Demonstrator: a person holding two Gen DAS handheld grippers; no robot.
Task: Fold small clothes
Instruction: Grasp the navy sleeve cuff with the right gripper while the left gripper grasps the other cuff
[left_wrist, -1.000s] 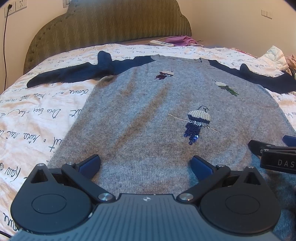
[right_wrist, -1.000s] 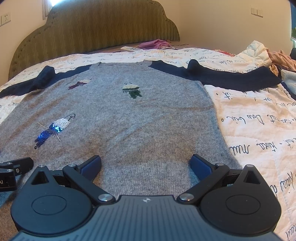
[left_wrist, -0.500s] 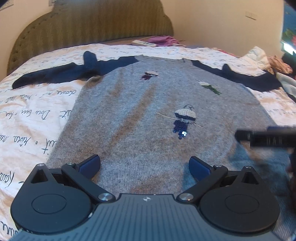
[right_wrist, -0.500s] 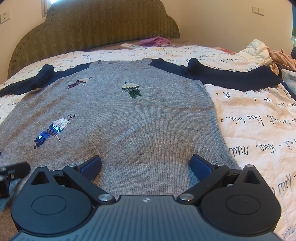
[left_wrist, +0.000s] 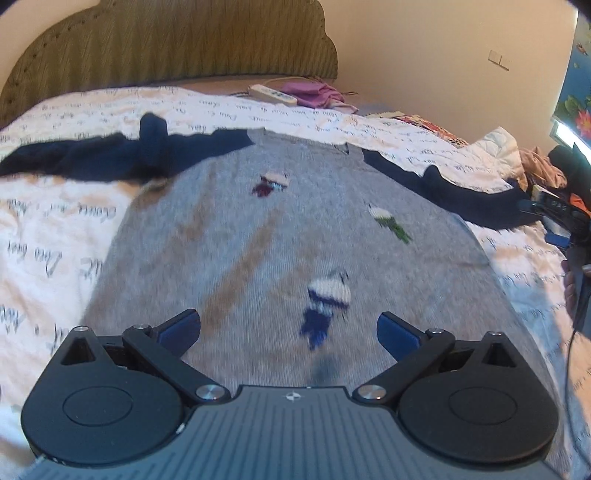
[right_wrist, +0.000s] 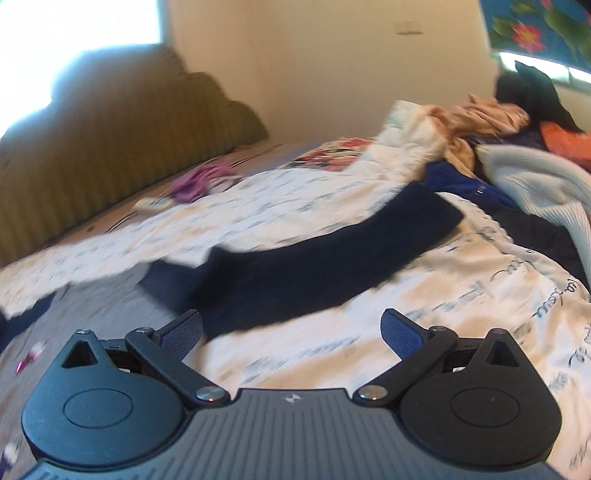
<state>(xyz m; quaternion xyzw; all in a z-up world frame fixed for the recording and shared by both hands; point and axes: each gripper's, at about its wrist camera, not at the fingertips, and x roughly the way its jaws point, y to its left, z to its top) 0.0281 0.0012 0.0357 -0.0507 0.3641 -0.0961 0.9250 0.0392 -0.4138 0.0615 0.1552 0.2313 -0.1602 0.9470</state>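
sweater: grey knit sweater (left_wrist: 229, 236) lies flat, front up, on the bed, neck toward the headboard; small embroidered figures scattered on its front, blurred in the left wrist view
sleeves: both navy; left sleeve (left_wrist: 92, 158) stretched out sideways over the quilt with a raised bump partway along; right sleeve (right_wrist: 325, 258) also laid outward, its cuff end reaching toward the heap of clothes
left gripper: left gripper (left_wrist: 288, 328) hovers above the lower front of the sweater; jaws spread wide, nothing between the blue pads (left_wrist: 181, 326); whether it touches the knit cannot be told
right gripper: right gripper (right_wrist: 291, 330) sits over the quilt just beside the right sleeve, near the armpit; jaws released and wide apart, holding nothing; also seen at the far right edge of the left wrist view, beyond the sleeve end
quilt: white quilt (left_wrist: 48, 236) with dark handwriting print, under the sweater on all sides
headboard: olive padded headboard (left_wrist: 177, 40) with scalloped top, against a cream wall
near headboard: white power strip (left_wrist: 271, 93) beside a crumpled purple cloth (left_wrist: 314, 94)
right side of bed: heap of clothes (right_wrist: 509, 147); tan, pale blue, black, orange pieces; right wrist view motion-blurred
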